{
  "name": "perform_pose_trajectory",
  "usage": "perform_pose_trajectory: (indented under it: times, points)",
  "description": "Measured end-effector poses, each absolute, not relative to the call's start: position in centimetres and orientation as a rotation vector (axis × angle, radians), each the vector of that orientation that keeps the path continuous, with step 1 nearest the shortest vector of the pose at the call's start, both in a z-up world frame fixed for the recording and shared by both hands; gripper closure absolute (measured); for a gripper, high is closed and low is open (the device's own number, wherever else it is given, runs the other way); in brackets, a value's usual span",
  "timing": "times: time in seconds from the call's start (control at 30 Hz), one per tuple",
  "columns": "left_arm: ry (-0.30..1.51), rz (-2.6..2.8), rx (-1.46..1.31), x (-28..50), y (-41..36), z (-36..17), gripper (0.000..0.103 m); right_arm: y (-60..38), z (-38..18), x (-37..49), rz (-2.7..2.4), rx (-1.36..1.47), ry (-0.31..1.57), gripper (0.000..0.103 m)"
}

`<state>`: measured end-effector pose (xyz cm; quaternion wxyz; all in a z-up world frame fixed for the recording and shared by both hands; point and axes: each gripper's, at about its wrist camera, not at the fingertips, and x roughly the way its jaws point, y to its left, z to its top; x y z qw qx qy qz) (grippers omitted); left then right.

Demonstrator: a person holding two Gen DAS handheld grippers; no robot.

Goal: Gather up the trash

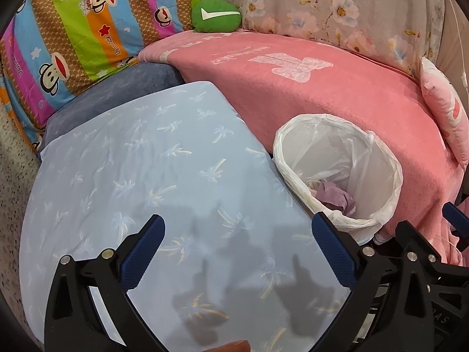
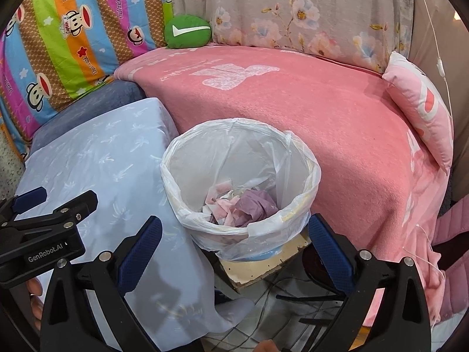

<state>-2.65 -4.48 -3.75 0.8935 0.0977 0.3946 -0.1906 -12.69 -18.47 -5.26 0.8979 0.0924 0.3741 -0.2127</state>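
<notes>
Bedding fills most of your view: a pink blanket (image 2: 307, 123) spreads from twelve to three o'clock, and a pale blue palm-print sheet (image 1: 140, 176) covers the bench at nine o'clock. Between them stands the trash bin (image 2: 315, 173), lined with a white plastic bag, sitting on a worn board (image 2: 263, 267). Crumpled purple and pink trash (image 2: 249, 205) lies at its bottom. Behind, at eleven o'clock, a small green cushion (image 2: 187, 30) leans by the striped monkey pillow (image 2: 58, 38). Your left tongs (image 1: 237, 252) hang wide above the blue sheet, holding nothing. Your right tongs (image 2: 234, 252) are spread wide too, empty, just before the bin's near rim.
</notes>
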Motion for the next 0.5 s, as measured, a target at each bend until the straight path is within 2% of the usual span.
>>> perform_pose_trajectory:
  times: [0.5]
  points:
    - [0.825,-0.395,0.207,-2.98,-4.64,-3.96,0.007,-18.43,-5.75,-13.00,-0.450,0.189,0.786,0.006]
